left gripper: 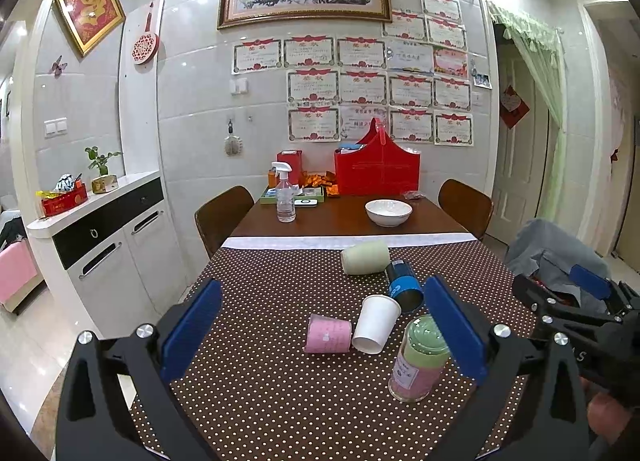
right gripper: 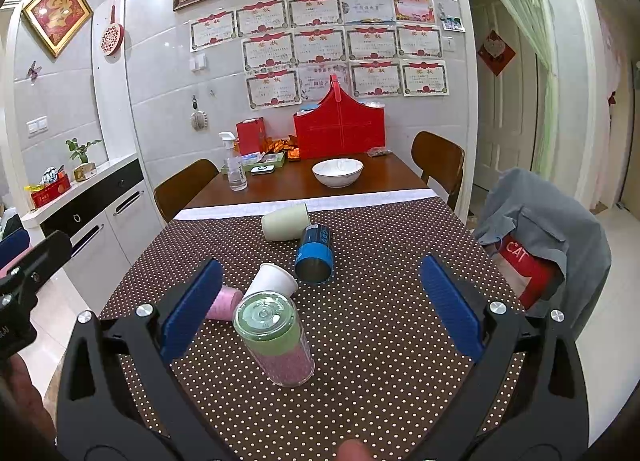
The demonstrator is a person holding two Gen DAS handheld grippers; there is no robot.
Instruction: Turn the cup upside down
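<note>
Nearest you, just in front of the white paper cup (right gripper: 272,279), the green-and-pink plastic cup (right gripper: 276,341) already stands inverted; with both grippers (left gripper: 320,341) (right gripper: 316,313) spread and empty, grip its light, likely slippery wall mid-height.

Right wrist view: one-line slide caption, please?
Open right gripper above polka-dot tablecloth; green-and-pink clear plastic cup stands inverted near four cups lying sideways.
</note>
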